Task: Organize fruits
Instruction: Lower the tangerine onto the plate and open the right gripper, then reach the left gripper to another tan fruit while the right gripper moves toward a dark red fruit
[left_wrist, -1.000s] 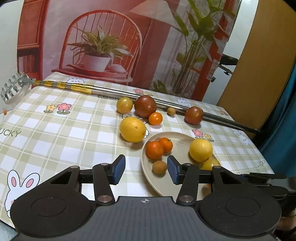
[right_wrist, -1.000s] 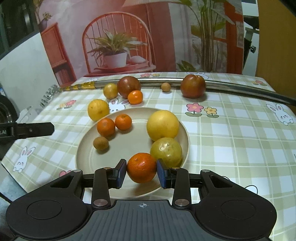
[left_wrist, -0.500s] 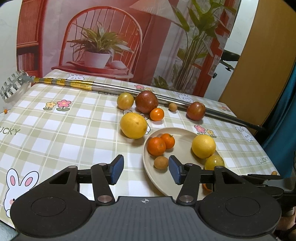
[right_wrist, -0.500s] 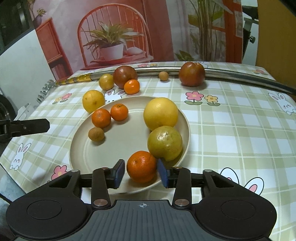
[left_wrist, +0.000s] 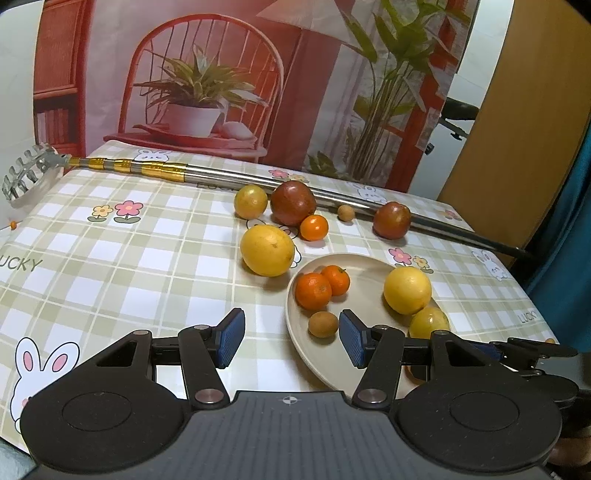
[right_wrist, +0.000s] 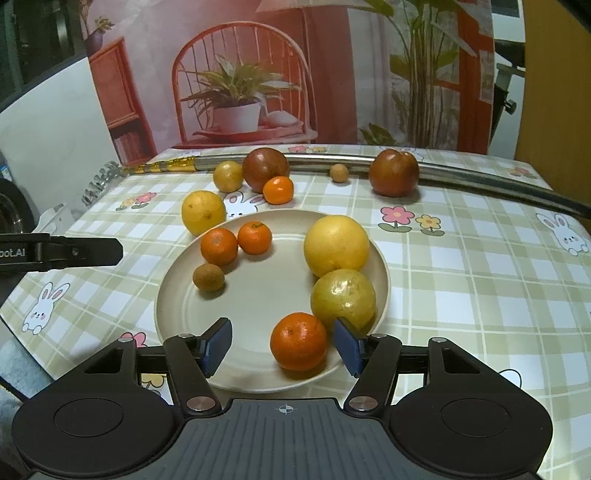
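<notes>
A beige plate (right_wrist: 258, 295) holds several fruits: two small oranges (right_wrist: 218, 246), a brown longan (right_wrist: 208, 277), a yellow grapefruit (right_wrist: 336, 246), a greenish-yellow fruit (right_wrist: 342, 299) and an orange (right_wrist: 298, 340). That orange rests free on the plate between the fingers of my open right gripper (right_wrist: 282, 347). My left gripper (left_wrist: 291, 338) is open and empty over the plate's (left_wrist: 365, 277) left rim. On the cloth beyond lie a lemon (left_wrist: 267, 250), a small orange (left_wrist: 314, 227), two dark red fruits (left_wrist: 293, 202), a yellow fruit (left_wrist: 250, 201) and a longan (left_wrist: 345, 213).
A long metal pole (left_wrist: 221, 175) with a rake-like head (left_wrist: 22, 177) lies across the table's far side. A printed backdrop stands behind it. The table edge drops off on the right by a blue curtain (left_wrist: 569, 229). The left gripper's finger (right_wrist: 74, 251) shows in the right wrist view.
My right gripper has opened and let go of the orange, which now lies on the plate. Both grippers have drawn back a little; the left one stayed open.
</notes>
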